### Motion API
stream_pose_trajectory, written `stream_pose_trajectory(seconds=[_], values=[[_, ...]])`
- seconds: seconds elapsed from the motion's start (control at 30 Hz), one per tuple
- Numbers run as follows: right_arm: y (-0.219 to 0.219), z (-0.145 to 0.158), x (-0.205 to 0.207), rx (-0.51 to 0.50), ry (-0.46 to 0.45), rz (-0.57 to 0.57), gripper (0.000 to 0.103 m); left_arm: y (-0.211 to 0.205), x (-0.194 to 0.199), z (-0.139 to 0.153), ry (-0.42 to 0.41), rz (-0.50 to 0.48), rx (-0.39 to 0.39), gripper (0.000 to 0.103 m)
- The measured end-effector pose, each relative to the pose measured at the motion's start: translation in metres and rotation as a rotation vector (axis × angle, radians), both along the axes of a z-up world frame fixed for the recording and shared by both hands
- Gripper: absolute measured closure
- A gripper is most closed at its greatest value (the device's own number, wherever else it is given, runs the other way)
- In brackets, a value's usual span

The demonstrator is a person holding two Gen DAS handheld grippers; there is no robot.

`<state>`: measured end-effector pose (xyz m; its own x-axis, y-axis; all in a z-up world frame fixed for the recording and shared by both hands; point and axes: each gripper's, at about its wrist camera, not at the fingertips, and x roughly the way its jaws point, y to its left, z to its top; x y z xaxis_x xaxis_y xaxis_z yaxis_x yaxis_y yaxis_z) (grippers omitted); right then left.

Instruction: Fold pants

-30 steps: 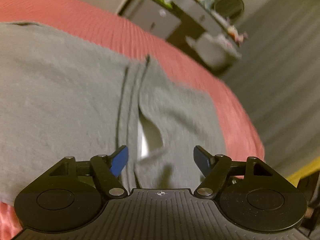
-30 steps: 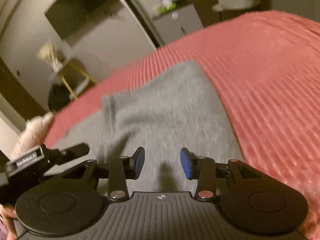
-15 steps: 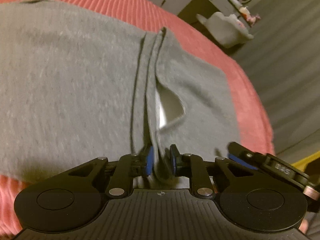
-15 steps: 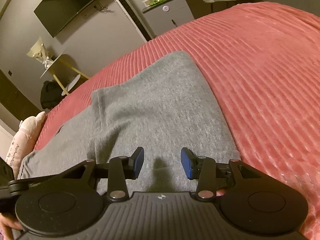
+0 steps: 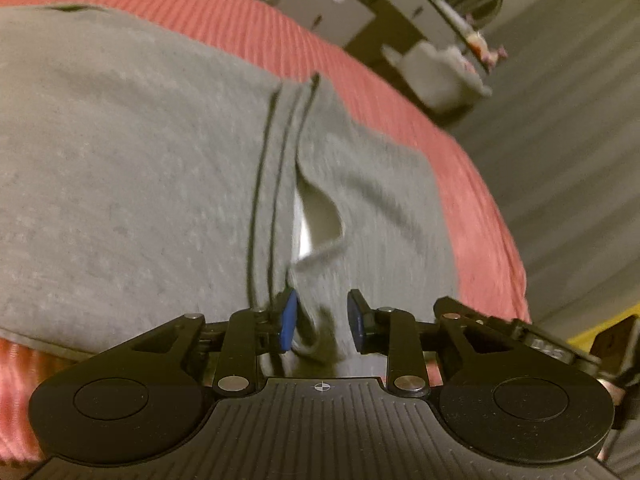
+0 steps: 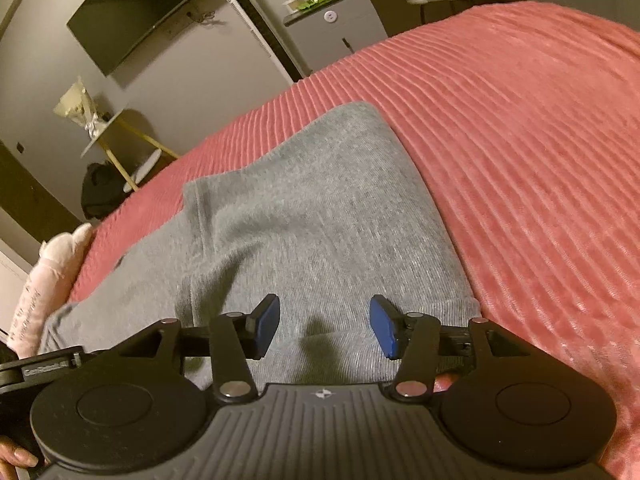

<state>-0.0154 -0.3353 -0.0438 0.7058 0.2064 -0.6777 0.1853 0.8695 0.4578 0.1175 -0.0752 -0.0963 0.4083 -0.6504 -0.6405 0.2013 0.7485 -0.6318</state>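
Note:
Grey pants [image 5: 140, 180] lie flat on a red ribbed bedspread [image 5: 472, 208]. A side seam with dark stitching and a gaping pocket [image 5: 320, 220] run down to my left gripper [image 5: 322, 320]. Its jaws are opening, and a small raised ridge of grey cloth stands between the blue pads without being pressed. In the right wrist view the pants [image 6: 320, 208] spread away over the bedspread [image 6: 520, 140]. My right gripper [image 6: 324, 326] hovers over the ribbed hem at the near edge. Its jaws are opening, with cloth below them and nothing pinched.
The bed's edge drops to a grey floor [image 5: 560, 160] on the right. A white chair [image 5: 440, 76] and a cabinet [image 6: 336, 28] stand beyond the bed. A wall television [image 6: 140, 20], a yellow-legged side table [image 6: 120, 136] and a pink plush [image 6: 52, 272] are at the left.
My left gripper went from wide to nearly shut on cloth beside the pocket seam, and its pads have now parted a little. The right gripper's jaws have spread slightly wider.

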Motion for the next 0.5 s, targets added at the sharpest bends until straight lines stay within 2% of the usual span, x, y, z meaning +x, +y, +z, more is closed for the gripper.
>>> stream_pose_trajectory(seconds=[0.1,0.17,0.23,0.3,0.4,0.5], values=[[0.002,-0.005,-0.002,0.112,0.04,0.073,0.061,-0.005,0.004,-0.011,0.057,-0.018,-0.004,0.074],[0.006,-0.007,0.0,0.037,0.08,0.044,0.064,-0.005,0.009,-0.017,0.091,-0.005,-0.012,0.081],[0.01,-0.006,0.003,-0.018,0.103,0.02,0.074,-0.004,0.01,-0.021,0.096,-0.004,-0.011,0.089],[0.016,-0.005,0.003,-0.053,0.106,0.016,0.075,-0.005,0.009,-0.02,0.085,-0.022,-0.001,0.098],[0.021,-0.001,0.001,-0.088,0.1,0.03,0.075,-0.005,-0.002,-0.006,0.032,-0.041,0.047,0.098],[0.014,0.01,-0.008,-0.096,0.074,0.009,0.074,0.006,-0.016,0.003,0.054,-0.064,0.017,0.098]])
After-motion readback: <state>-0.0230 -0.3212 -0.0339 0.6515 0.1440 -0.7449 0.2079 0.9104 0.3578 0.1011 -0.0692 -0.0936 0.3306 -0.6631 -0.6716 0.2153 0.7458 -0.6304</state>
